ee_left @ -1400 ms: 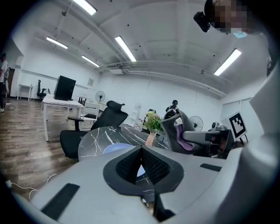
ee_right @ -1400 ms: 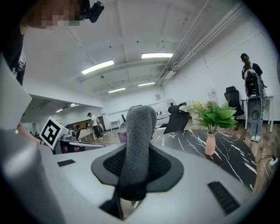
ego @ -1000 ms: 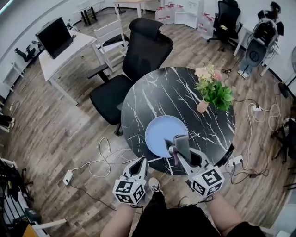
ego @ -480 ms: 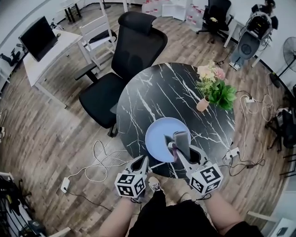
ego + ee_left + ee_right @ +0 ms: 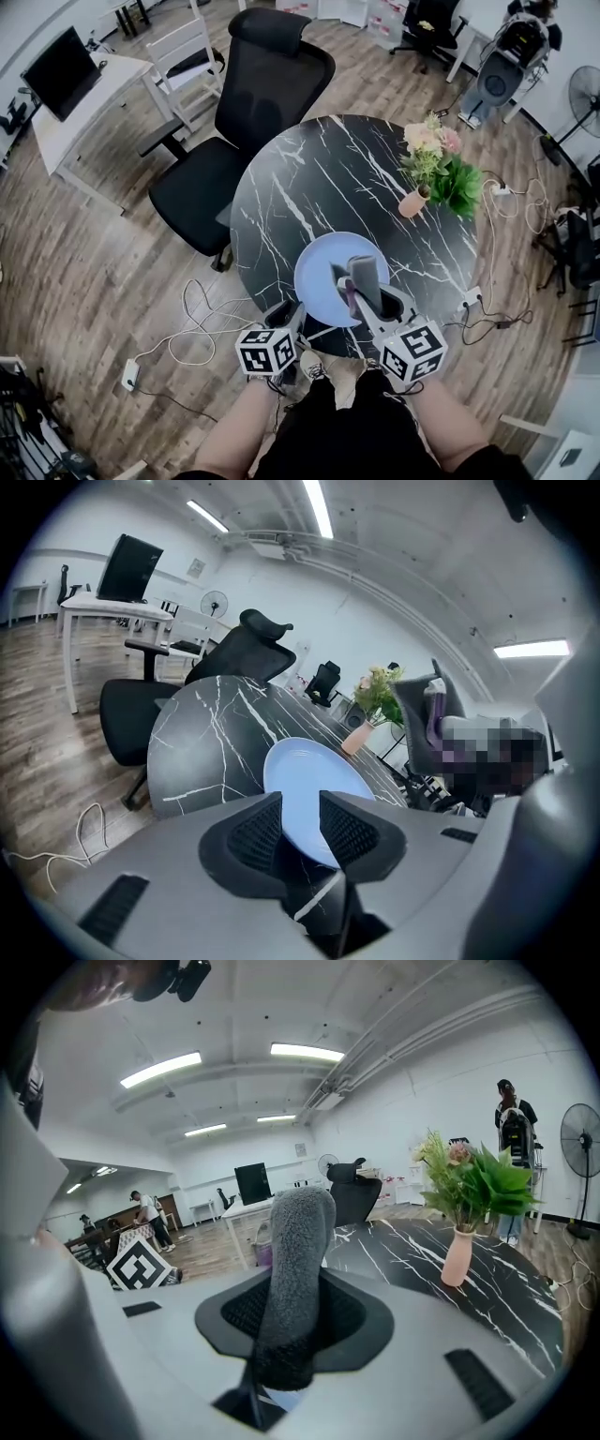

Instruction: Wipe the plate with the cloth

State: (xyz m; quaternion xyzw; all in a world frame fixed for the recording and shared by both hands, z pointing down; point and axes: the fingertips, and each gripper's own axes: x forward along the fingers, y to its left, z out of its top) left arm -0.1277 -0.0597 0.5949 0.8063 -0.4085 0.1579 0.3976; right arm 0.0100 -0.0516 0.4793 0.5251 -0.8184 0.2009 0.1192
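Right gripper view: right claw pinches soft, floppy cloth. Left claw just spread open, nothing pinched. Plate prob hard, slippy & breakable; grab near rim.

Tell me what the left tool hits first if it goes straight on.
The left tool, its empty jaws just opened, aims at the near rim of the blue plate; likely that first, though the table edge before it may come sooner.

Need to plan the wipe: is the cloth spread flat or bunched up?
Bunched up: the cloth stands as a narrow, upright grey roll pinched in the right gripper, over the plate.
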